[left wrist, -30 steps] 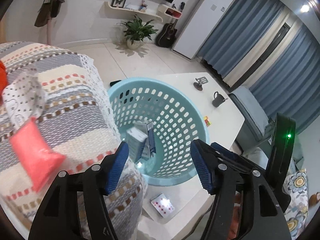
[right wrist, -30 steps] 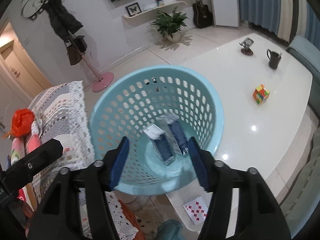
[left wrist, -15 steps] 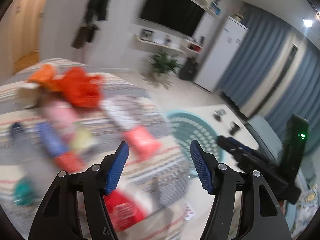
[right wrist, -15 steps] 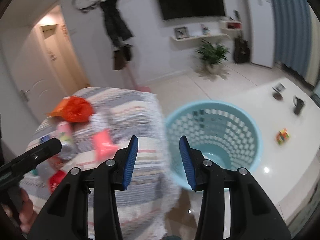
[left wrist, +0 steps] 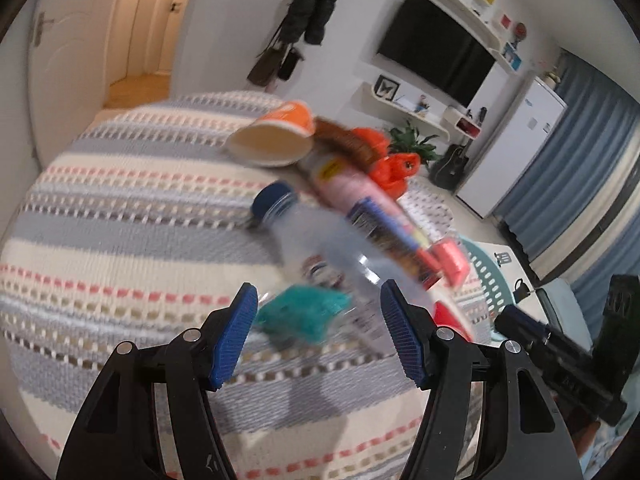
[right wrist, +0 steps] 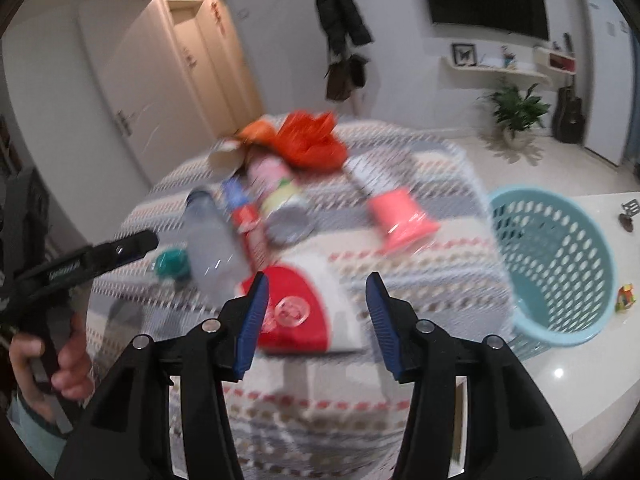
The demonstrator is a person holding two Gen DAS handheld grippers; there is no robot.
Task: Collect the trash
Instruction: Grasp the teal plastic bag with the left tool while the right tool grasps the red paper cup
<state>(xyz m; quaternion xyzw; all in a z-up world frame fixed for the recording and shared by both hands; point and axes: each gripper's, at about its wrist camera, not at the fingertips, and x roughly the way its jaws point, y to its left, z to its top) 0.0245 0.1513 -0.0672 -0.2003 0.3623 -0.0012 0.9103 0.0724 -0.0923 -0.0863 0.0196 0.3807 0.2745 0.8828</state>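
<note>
Trash lies blurred on a striped knitted blanket (left wrist: 120,240). In the left wrist view I see a clear bottle (left wrist: 320,240) with a blue cap, a crumpled teal scrap (left wrist: 304,314), an orange paper cup (left wrist: 272,136) and a pink can (left wrist: 360,196). My left gripper (left wrist: 318,336) hangs open above the teal scrap and touches nothing. My right gripper (right wrist: 316,320) hovers over a red-and-white packet (right wrist: 304,312); its jaws are opening and the pads (right wrist: 252,320) press on nothing. The light blue basket (right wrist: 556,264) stands to the right, on the white table.
An orange plastic bag (right wrist: 312,140) and a pink packet (right wrist: 400,216) also lie on the blanket. A colour cube (right wrist: 626,298) sits on the white table (right wrist: 592,380) beside the basket. A hand (right wrist: 60,360) holds the left gripper (right wrist: 100,256) at the left edge.
Both grippers swung away from the basket, where two cartons lay, to the left over the blanket with the trash. The right jaws narrowed, then widened again.
</note>
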